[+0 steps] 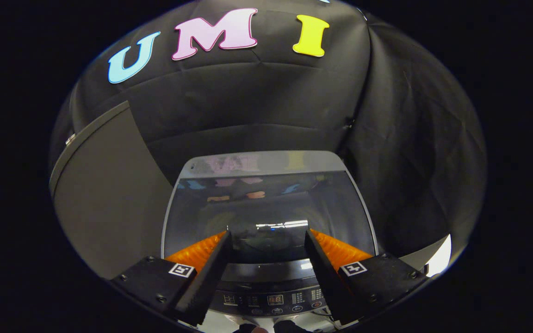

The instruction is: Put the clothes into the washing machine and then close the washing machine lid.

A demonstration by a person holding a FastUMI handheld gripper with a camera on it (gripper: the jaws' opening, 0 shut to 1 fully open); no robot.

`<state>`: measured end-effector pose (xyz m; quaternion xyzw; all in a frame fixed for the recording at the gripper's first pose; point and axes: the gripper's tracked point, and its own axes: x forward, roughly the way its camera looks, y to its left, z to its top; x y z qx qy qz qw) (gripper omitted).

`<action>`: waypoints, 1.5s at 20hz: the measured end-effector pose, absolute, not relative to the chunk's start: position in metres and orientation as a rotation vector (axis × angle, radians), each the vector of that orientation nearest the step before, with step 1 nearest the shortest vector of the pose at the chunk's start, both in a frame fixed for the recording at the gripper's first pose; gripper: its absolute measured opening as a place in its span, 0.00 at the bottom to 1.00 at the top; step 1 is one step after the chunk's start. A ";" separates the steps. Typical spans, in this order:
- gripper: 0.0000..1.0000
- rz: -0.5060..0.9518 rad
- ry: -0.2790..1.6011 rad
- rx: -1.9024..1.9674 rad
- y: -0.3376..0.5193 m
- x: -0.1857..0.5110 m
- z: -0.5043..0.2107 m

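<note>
The hand-held gripper (pixel 269 233) shows as two long, wedge-shaped fingers (pixel 211 263) that run forward from blocky, flat-topped housings, one to each side. Each housing carries a small square marker (pixel 181 269) of black-and-white pattern on its upper face, near the inner corner, and small round screw heads (pixel 147 260) sit at the corners of the housings (a few on each). The outer flanks of the fingers are ribbed, with fine ridges running crosswise along their length. The inner faces are flat and plain, tapering toward narrow tips.
</note>
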<state>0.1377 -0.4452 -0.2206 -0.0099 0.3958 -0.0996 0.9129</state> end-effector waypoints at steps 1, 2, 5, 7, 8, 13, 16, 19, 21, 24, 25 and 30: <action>0.98 -0.209 0.824 -0.018 -0.447 0.134 -0.225; 0.98 -0.211 0.830 -0.016 -0.447 0.130 -0.229; 0.98 -0.203 0.823 -0.031 -0.446 0.126 -0.224; 0.98 -0.194 0.792 -0.036 -0.444 0.128 -0.211; 0.99 -0.189 0.763 -0.036 -0.442 0.131 -0.201; 0.98 -0.149 0.582 -0.067 -0.430 0.137 -0.134; 0.98 -0.131 0.463 -0.043 -0.419 0.135 -0.094; 0.98 -0.096 0.365 -0.029 -0.401 0.125 -0.060; 0.98 -0.109 0.295 -0.055 -0.403 0.116 -0.043; 0.98 -0.114 0.186 -0.023 -0.398 0.104 -0.017; 0.98 -0.110 0.155 -0.007 -0.397 0.099 -0.005; 0.98 -0.116 0.053 -0.032 -0.398 0.072 0.032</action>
